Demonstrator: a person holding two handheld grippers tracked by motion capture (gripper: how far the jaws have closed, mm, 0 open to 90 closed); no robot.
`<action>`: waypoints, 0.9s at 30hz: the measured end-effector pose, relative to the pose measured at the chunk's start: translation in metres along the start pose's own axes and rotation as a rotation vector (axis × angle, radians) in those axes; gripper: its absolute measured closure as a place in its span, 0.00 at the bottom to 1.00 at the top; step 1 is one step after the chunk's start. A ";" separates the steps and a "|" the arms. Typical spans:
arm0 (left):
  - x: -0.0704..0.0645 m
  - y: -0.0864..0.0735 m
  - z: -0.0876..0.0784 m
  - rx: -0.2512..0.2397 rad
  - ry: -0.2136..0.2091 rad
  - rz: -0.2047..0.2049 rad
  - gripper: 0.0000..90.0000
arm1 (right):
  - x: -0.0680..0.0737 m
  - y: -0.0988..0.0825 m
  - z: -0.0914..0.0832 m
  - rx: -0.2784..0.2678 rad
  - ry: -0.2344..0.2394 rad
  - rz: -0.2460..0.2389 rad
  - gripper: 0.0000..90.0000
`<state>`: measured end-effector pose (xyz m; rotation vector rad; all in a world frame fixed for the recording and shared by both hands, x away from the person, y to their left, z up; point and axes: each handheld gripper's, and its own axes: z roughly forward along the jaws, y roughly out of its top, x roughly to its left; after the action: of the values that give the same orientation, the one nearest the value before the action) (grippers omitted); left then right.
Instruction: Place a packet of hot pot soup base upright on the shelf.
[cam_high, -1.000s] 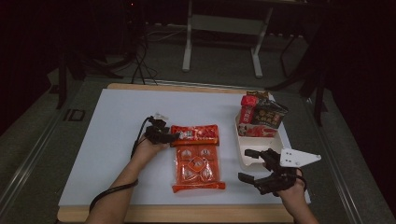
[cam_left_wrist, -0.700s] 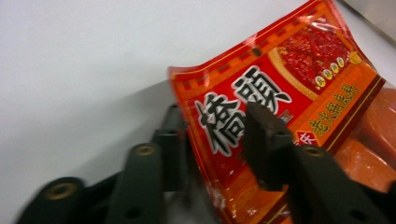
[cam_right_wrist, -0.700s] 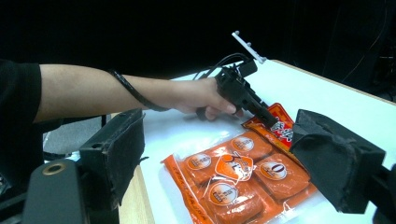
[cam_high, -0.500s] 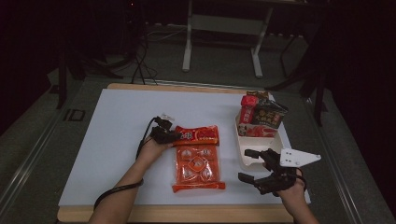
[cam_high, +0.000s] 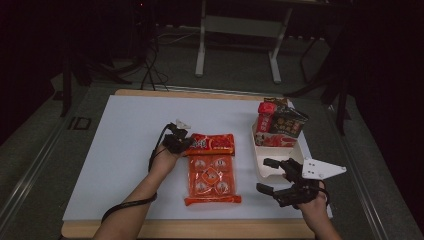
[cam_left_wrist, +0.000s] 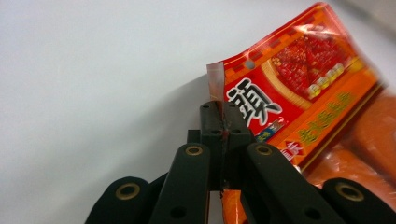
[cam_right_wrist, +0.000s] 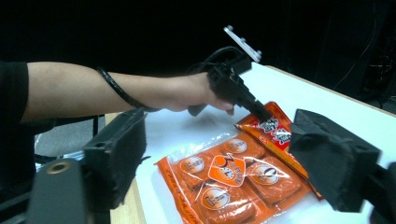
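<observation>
In the high view the left gripper (cam_high: 184, 142) sits just left of centre, held by a hand (cam_high: 162, 160) whose forearm rises from the bottom edge and leans up and to the right, with a black cable looped round the wrist. Its jaws point right and have just been closing; they are now pressed together on the left edge of the red sauce packet (cam_high: 211, 144), which lies across the middle of the white table (cam_high: 115, 150). The left gripper view shows the pinch closely: the two black jaws meet at lower centre of the frame with the packet's edge (cam_left_wrist: 285, 93) caught between them, while the rest of the packet fans out toward the upper right, its corner tilted off the surface. Directly below the packet in the high view lies the orange multi-pack (cam_high: 211, 180), flat on the table, its top edge touching or just beside the packet. At the lower right, the right gripper (cam_high: 272, 176) is held low by a hand (cam_high: 312, 202) coming in from the bottom edge, jaws aimed left and spread wide with nothing between them. In the right gripper view its two jaws stand far apart at the lower corners. A cream tray (cam_high: 267, 162) with upright snack packs (cam_high: 280, 125) stands just beyond the right gripper.
</observation>
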<state>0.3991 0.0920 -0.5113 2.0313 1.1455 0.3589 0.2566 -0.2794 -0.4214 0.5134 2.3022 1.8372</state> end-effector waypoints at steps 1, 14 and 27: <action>-0.001 0.000 -0.003 -0.011 0.000 0.016 1.00 | 0.000 0.000 0.000 -0.003 0.000 -0.002 0.23; -0.008 0.007 -0.044 -0.142 -0.067 0.059 1.00 | 0.000 0.004 -0.006 -0.006 -0.115 -0.002 0.15; -0.027 0.014 -0.090 -0.288 -0.169 0.157 1.00 | -0.004 0.003 0.000 0.033 -0.159 0.067 0.13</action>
<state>0.3419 0.1089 -0.4372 1.8612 0.7861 0.3974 0.2603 -0.2804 -0.4183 0.7227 2.2386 1.7215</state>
